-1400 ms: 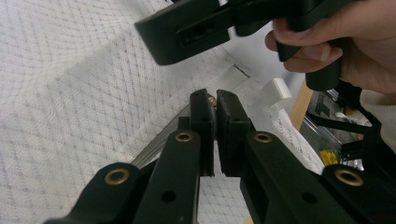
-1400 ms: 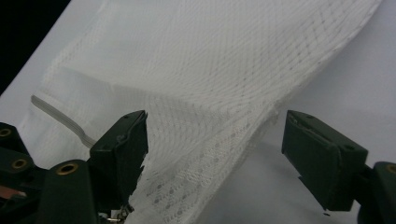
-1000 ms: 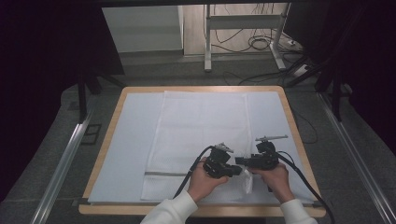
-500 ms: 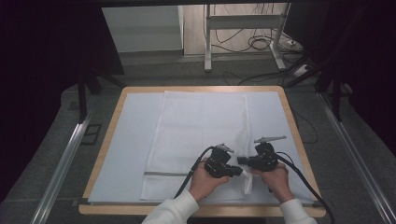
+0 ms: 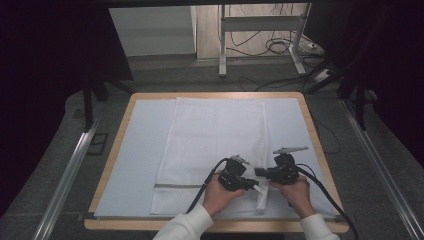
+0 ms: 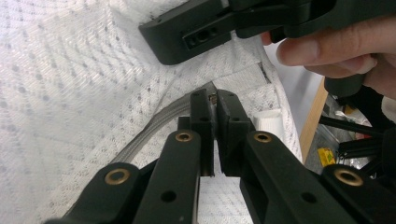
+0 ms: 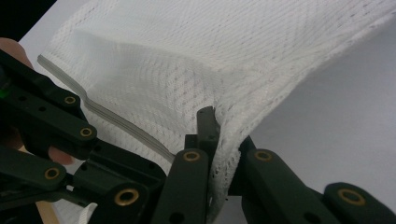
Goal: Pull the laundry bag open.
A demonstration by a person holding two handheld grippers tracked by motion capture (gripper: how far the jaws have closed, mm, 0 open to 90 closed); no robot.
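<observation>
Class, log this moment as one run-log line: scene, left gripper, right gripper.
scene: mesh bag flat on table | left gripper: shut on bag's zip | right gripper: shut on mesh

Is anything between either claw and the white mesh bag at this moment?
Nothing visible. The left claw is closed on the grey zipper strip of the mesh bag, and the right claw is closed on the bag's mesh edge close beside it, near the table's front right corner.
</observation>
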